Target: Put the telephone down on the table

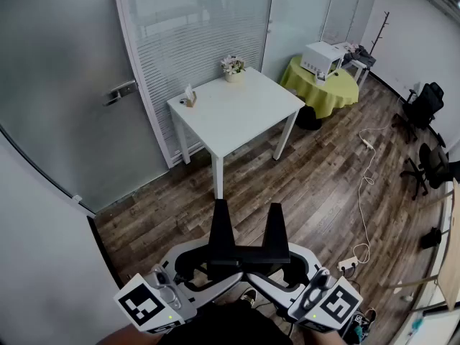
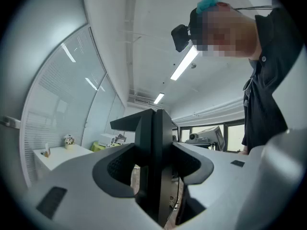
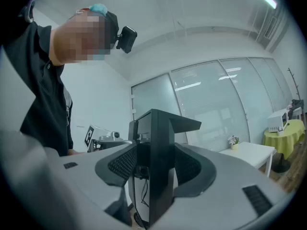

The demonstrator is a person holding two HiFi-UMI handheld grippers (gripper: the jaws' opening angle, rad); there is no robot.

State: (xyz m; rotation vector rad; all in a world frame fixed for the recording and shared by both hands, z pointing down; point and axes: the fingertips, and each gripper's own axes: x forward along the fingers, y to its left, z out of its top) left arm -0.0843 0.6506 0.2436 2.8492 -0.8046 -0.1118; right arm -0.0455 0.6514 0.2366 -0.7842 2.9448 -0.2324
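1. Telephone shows in none of our three views. The square white tabletop (image 1: 237,113) carries a small flower pot (image 1: 233,67) and a small box (image 1: 190,98).
2. The left gripper (image 2: 153,176) and the right gripper (image 3: 154,176) have smooth, curved grey shells with black mesh-textured inner faces. Both have their jaws spread wide.
3. A flat black upright piece (image 1: 248,254) stands in the middle of each gripper view. We cannot tell whether it touches the shells.
4. We hold both grippers low and level, close to our body, with the tips turned toward each other. Their marker cubes (image 1: 147,305) sit at the outer ends.
5. Only the head view shows the white cable (image 1: 366,185) trailing over the wood-plank floor (image 1: 316,192), and the black office chairs (image 1: 424,103).
6. Only the gripper views show the ceiling light strips (image 2: 184,63) and our dark shirt (image 2: 264,95). The tabletop lies at the left of the left gripper view and at the right of the right gripper view.
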